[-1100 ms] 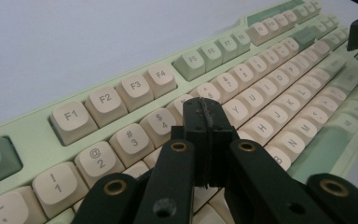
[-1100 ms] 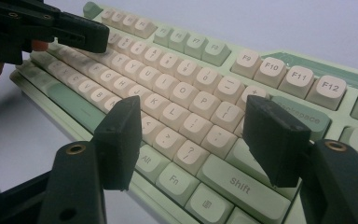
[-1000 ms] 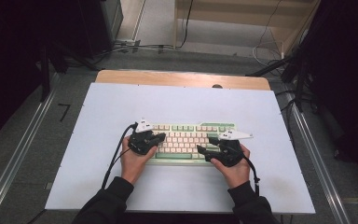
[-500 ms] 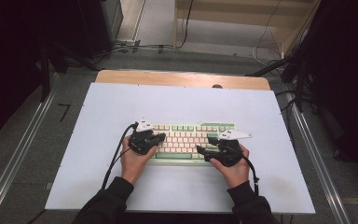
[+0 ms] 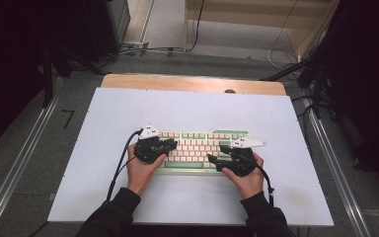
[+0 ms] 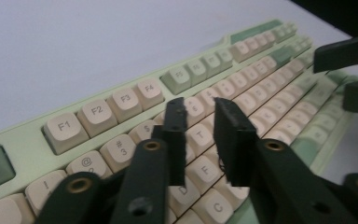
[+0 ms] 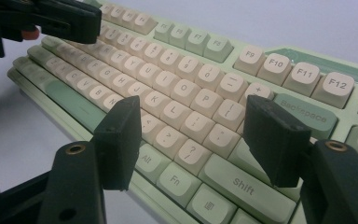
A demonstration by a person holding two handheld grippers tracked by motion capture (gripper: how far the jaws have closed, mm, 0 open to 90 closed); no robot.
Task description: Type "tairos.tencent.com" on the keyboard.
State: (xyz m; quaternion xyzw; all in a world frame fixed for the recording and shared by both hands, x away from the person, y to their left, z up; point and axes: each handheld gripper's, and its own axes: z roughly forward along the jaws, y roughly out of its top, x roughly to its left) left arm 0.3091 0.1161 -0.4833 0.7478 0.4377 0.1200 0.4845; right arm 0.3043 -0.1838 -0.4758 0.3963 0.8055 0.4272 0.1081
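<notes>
A pale green keyboard [image 5: 197,148] with cream keys lies on the white table [image 5: 187,111], near its front. My left gripper [image 5: 170,144] hovers over the keyboard's left half, above the letter keys [image 6: 200,135]. Its jaws [image 6: 198,105] have just been opening and stand a little apart with nothing between them. My right gripper [image 5: 214,160] hangs over the right half near the Shift key [image 7: 242,184]. Its jaws [image 7: 193,105] are wide open and empty.
The table's wooden far edge [image 5: 192,83] carries a small dark knob [image 5: 230,91]. Metal rails [image 5: 335,168] run along both sides on the floor. Cables [image 5: 121,168] trail from each gripper toward the person's sleeves. Bare table surrounds the keyboard.
</notes>
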